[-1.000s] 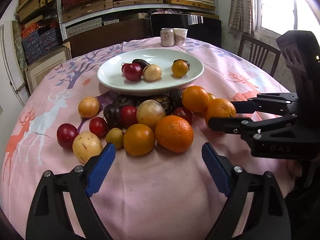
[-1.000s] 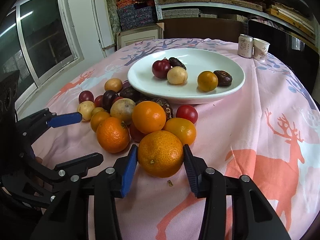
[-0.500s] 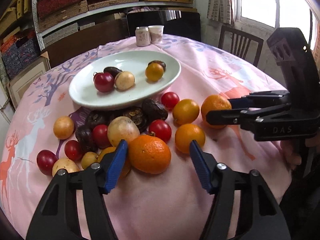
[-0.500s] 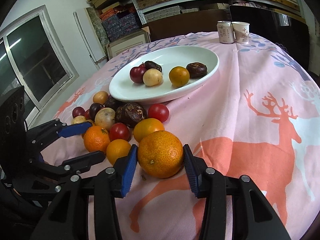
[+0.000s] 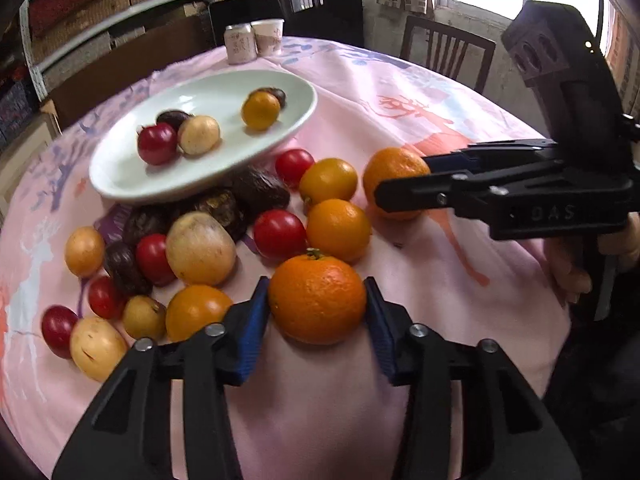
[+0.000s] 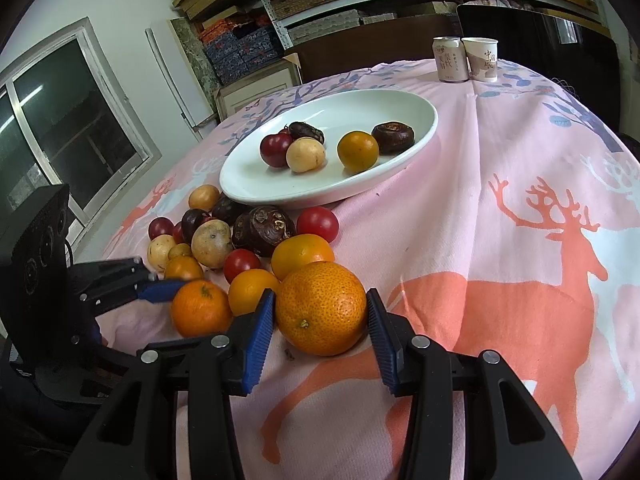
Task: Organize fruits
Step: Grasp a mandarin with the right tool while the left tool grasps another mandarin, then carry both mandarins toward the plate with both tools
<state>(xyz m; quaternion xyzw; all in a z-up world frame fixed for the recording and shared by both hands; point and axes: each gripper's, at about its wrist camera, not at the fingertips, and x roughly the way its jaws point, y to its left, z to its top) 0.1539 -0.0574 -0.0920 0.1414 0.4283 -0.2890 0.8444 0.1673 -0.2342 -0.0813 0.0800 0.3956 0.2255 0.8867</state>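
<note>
Oranges sit in both of my tools. From the left wrist I see the left tool [image 5: 318,306], whose jaws have just been closing, with both blue pads pressed on a stemmed orange [image 5: 317,298] that rests on the pink cloth of the surface [image 5: 400,96]. Just behind it lie a smaller orange [image 5: 338,229] and a red tomato [image 5: 279,233], with more mixed fruit to the left. Farther back the white plate [image 5: 120,168] carries five pieces. At right, the right tool [image 5: 404,178] reaches in from the side, pinching a second large orange [image 5: 394,178].

From the right wrist, the right tool [image 6: 321,310] is clamped on that large orange [image 6: 321,308], both pads against its sides, fruit touching the cloth. The left tool [image 6: 164,290] shows at the left edge, its blue pad against the stemmed orange [image 6: 201,308]. The plate [image 6: 248,184] lies beyond the heap, and a can [image 6: 451,59] and paper cup [image 6: 482,59] stand together at the far edge.
</note>
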